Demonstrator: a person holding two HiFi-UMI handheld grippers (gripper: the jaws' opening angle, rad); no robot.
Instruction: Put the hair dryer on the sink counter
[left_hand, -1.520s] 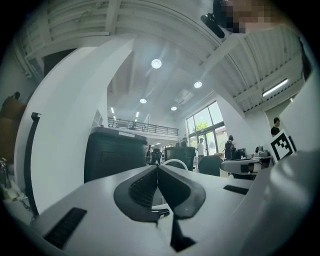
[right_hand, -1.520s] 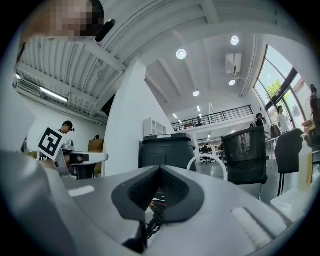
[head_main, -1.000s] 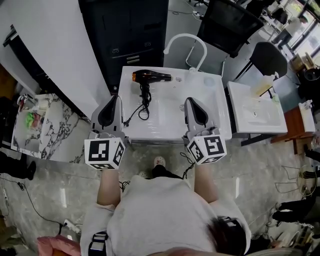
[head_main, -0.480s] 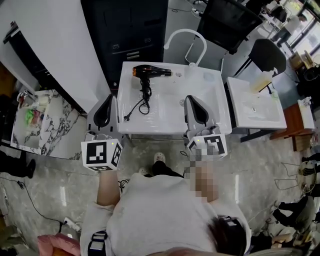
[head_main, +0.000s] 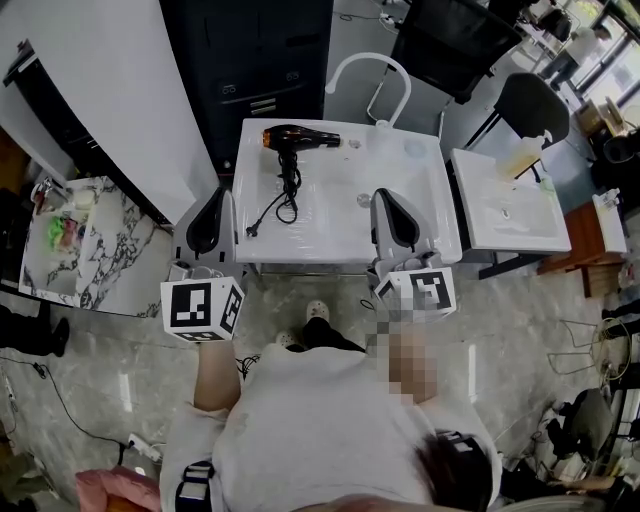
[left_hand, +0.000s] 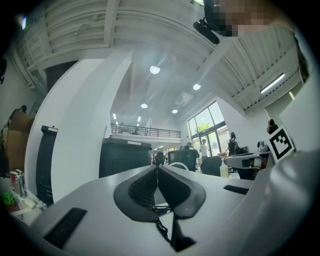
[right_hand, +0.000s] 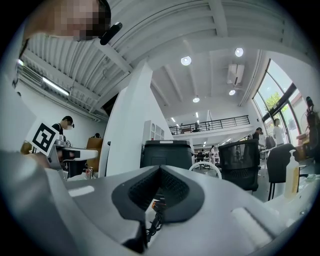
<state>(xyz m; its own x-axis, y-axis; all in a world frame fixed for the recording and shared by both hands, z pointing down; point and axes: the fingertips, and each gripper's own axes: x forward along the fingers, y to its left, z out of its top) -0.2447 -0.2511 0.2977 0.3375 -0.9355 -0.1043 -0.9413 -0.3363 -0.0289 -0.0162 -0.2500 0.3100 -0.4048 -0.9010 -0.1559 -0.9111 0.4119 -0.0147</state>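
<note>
The black-and-orange hair dryer (head_main: 300, 137) is lying upper centre on the white sink counter (head_main: 335, 238). The left gripper (head_main: 222, 196) and right gripper (head_main: 383, 196) are hovering pressed together and empty, and a careless swing risks snagging the looping black cord (head_main: 288, 196).

Drawn back a little, left tongs (head_main: 214, 200) and right tongs (head_main: 386, 197), toward the front edge of the worktop (head_main: 330, 225).

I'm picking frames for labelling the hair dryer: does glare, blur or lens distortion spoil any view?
Head view: evenly lit and sharp, the hair dryer dark against the bright white sink counter, straight lines bowing toward the edges. Left gripper view: strong fisheye, black corners, ceiling lamps flaring, no hair dryer in sight. Right gripper view: same fisheye, windows at right washed out.
</note>
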